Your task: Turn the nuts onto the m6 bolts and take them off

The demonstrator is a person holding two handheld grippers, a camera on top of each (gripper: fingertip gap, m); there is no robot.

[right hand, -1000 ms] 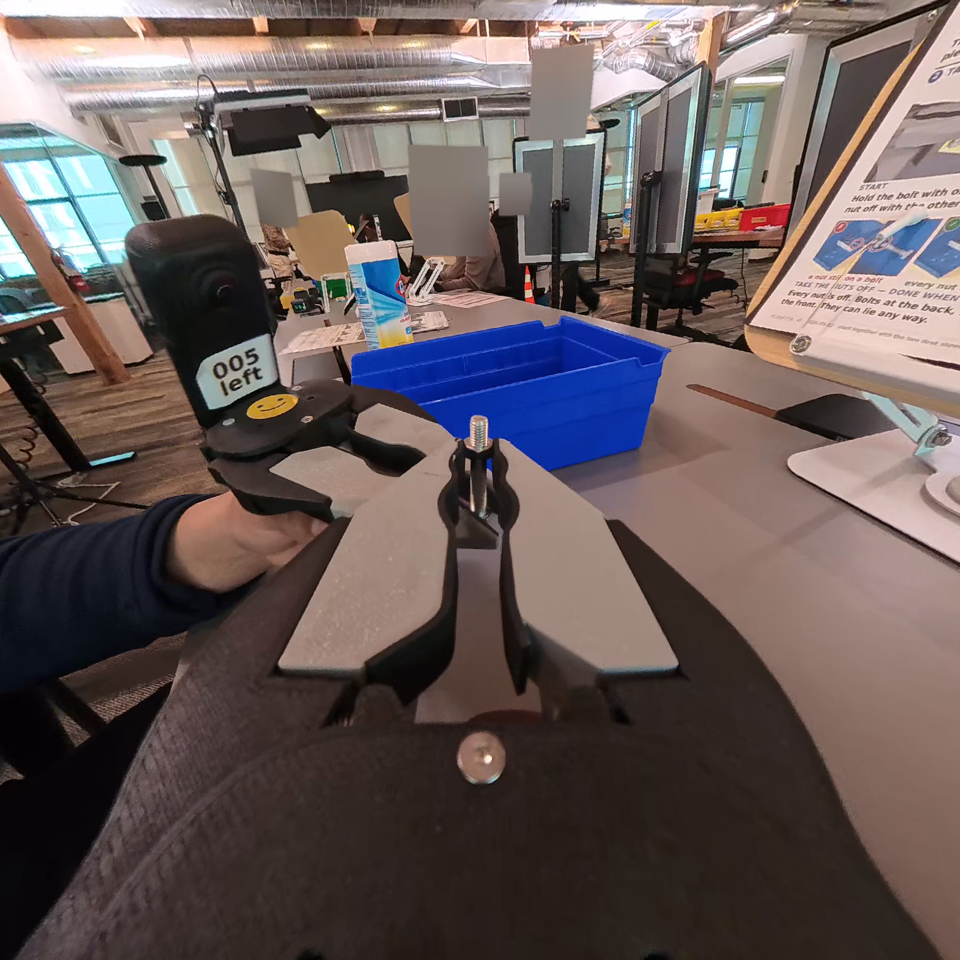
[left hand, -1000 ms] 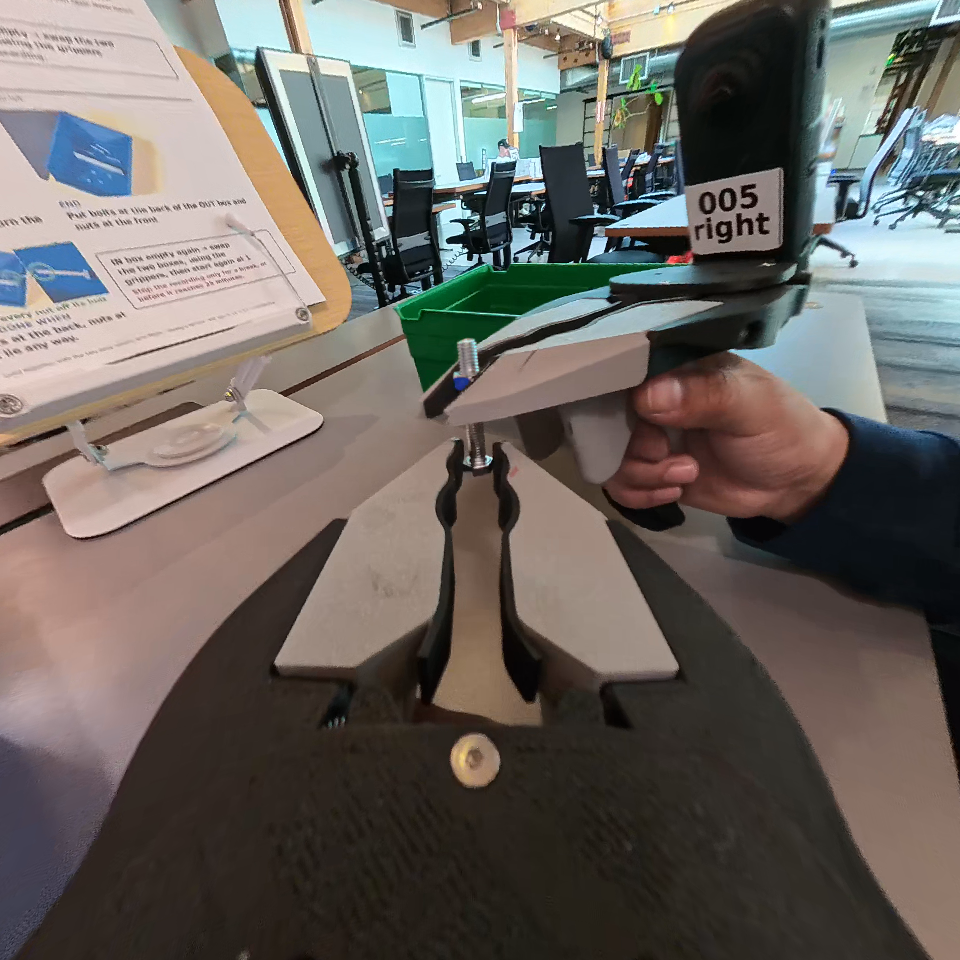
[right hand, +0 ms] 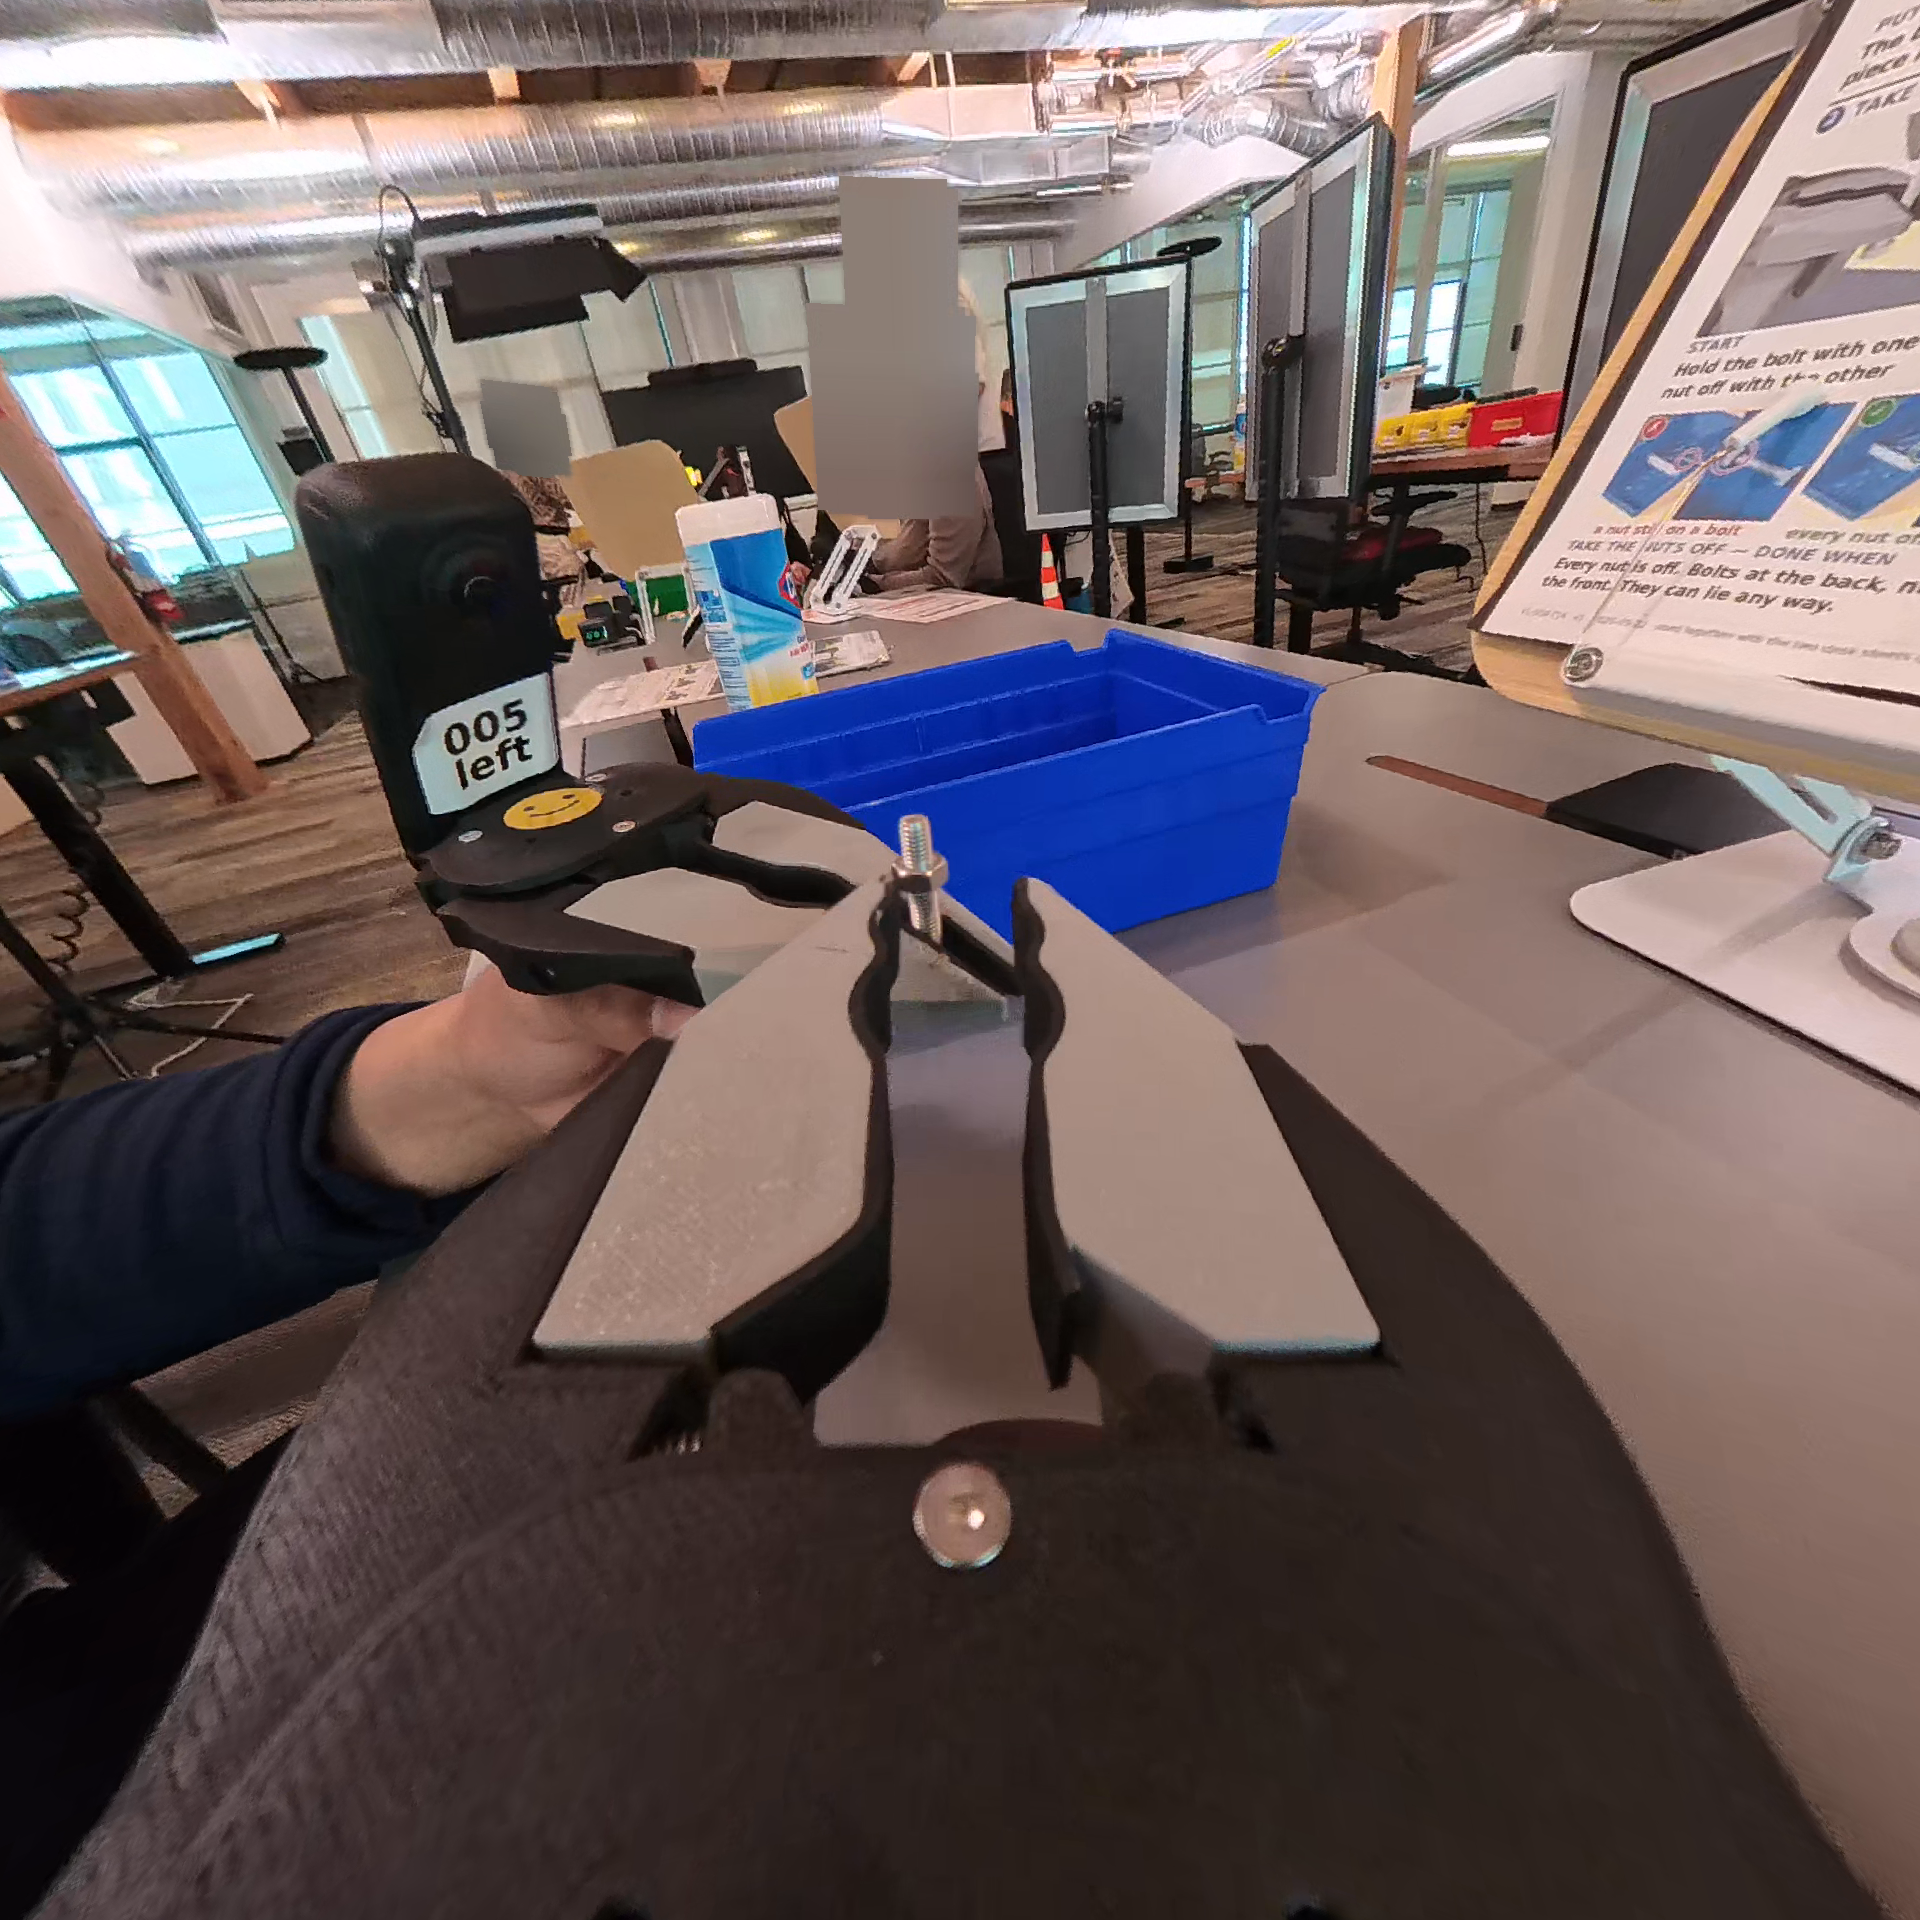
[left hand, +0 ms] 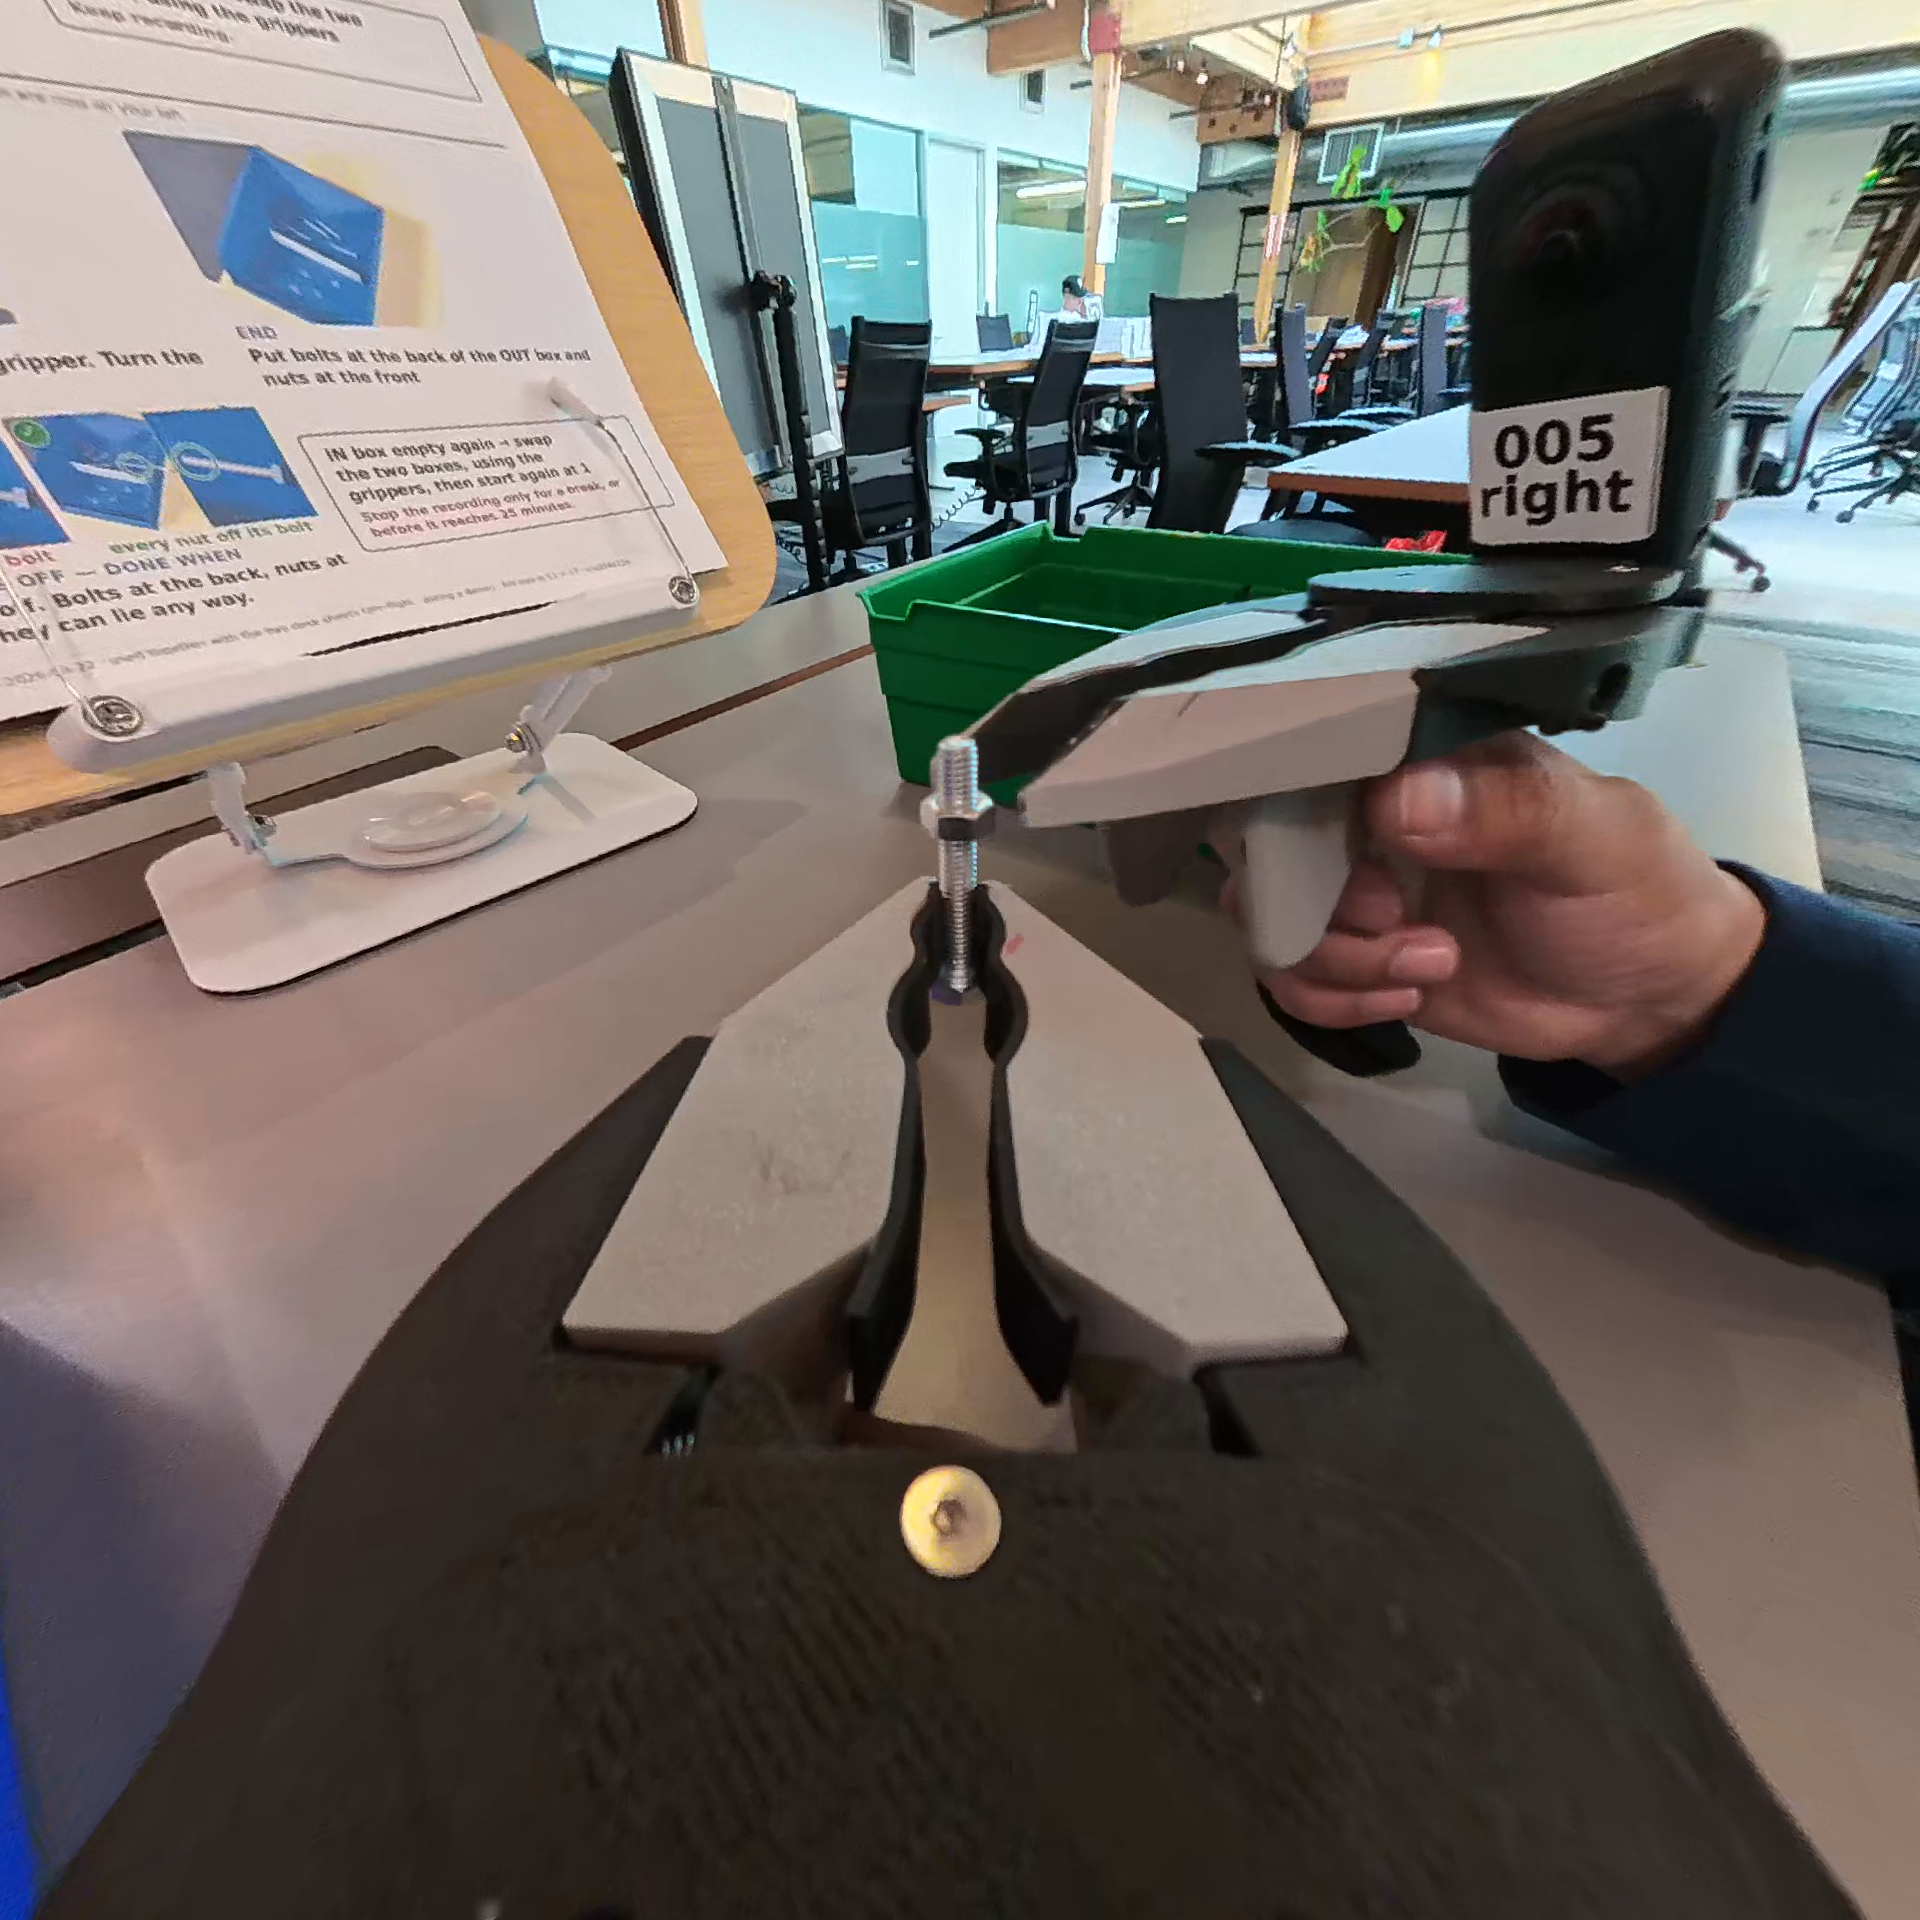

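In the left wrist view, my left hand-held gripper is closed tight on the lower shank of the bolt, which stands upright out of the fingertips. A nut sits high on the thread, a short run of thread showing above it. My right hand-held gripper comes in from the right of the bolt, its tips level with the nut and just beside it; from this angle I cannot tell whether they touch it. Behind the bolt sits the green bin on the counter, and to the bolt's left stands the instruction sheet stand.

In the right wrist view, my right hand-held gripper is parted, its fingers apart with the bolt near the left finger and clear space toward the right one. The nut shows at the fingertips' level. My left hand-held gripper holds the bolt from the left. The blue bin lies behind the bolt.
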